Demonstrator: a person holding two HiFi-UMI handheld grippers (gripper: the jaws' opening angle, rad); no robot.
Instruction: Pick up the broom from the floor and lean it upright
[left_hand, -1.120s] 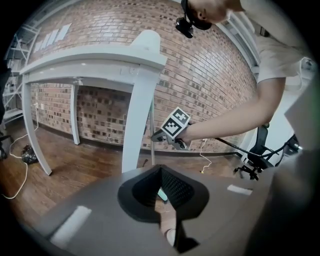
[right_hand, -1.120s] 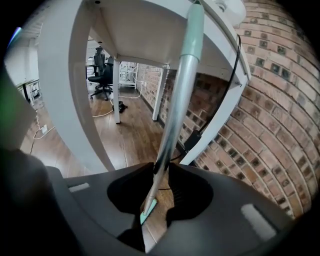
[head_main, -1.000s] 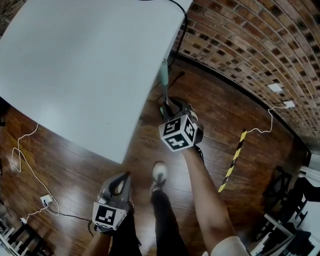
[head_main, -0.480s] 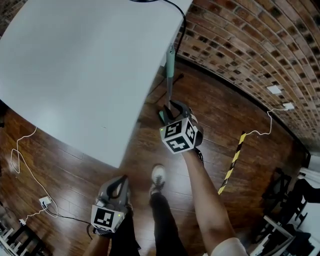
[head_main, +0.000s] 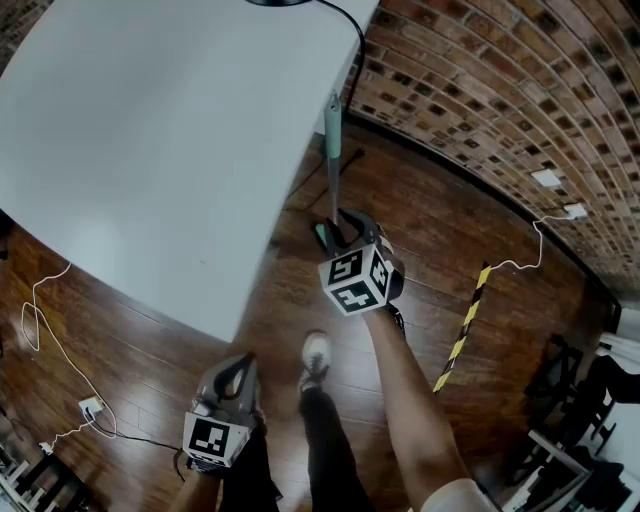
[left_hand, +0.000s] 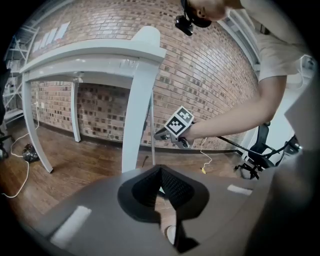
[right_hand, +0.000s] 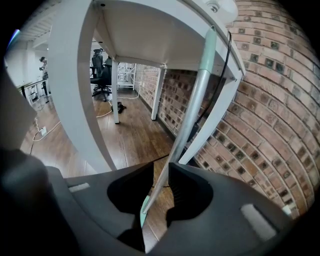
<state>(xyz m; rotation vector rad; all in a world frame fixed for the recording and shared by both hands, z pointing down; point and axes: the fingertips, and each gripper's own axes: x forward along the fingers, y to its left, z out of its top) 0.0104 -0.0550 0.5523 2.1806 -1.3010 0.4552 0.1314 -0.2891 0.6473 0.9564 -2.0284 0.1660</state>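
The broom's handle (head_main: 333, 175) is a thin grey pole with a pale green top grip (head_main: 331, 118), standing nearly upright beside the white table's corner (head_main: 355, 40). My right gripper (head_main: 334, 226) is shut on the pole low down. In the right gripper view the pole (right_hand: 192, 112) runs up between the jaws of that gripper (right_hand: 161, 172) to the table's underside, and a green part (right_hand: 144, 207) shows below. My left gripper (head_main: 241, 362) hangs low beside the person's leg, shut and empty; in its own view the jaws of the left gripper (left_hand: 160, 173) meet.
The white table (head_main: 150, 130) fills the upper left, its leg (left_hand: 137, 100) in front of the left gripper. A brick wall (head_main: 500, 90) curves behind. White cables (head_main: 60, 330) and a yellow-black strip (head_main: 465, 325) lie on the wood floor. A shoe (head_main: 317, 352) stands between the grippers.
My right gripper has carried the broom a little farther from the person toward the table's corner, and the pole stands more upright. The left gripper has barely moved.
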